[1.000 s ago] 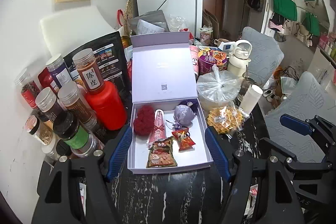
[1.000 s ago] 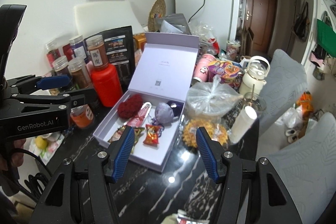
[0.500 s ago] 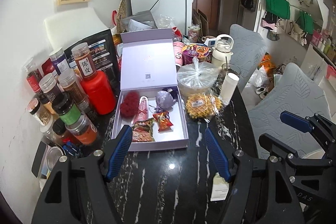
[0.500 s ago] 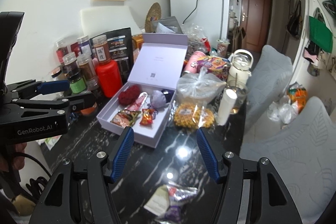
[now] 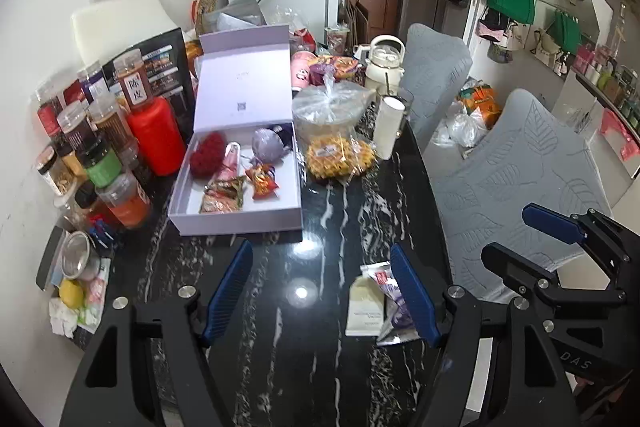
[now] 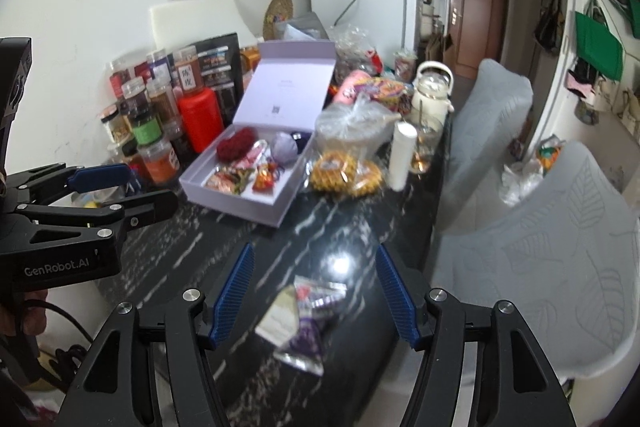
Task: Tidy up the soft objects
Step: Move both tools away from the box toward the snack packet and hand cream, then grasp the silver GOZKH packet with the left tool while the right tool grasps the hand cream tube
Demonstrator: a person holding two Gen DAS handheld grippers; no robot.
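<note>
Right gripper [image 6: 314, 295] is hanging wide open with nothing in it, right over the crinkly snack packets [image 6: 306, 319] at the near table edge. Left gripper [image 5: 320, 291] is spread and empty too. I'd drop straight down, pinch the middle, then carry it to the lavender box [image 6: 256, 203] further back.

One open box [image 5: 236, 219], one sachet packet [image 6: 304, 319], two grey chairs [image 5: 520, 163], one red bottle [image 5: 158, 135].

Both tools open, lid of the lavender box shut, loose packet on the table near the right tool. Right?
Not quite: the lavender box has its lid up, contents showing, in the left wrist view. Left tool and right tool are open; the loose packet lies between the right tool's fingers.
</note>
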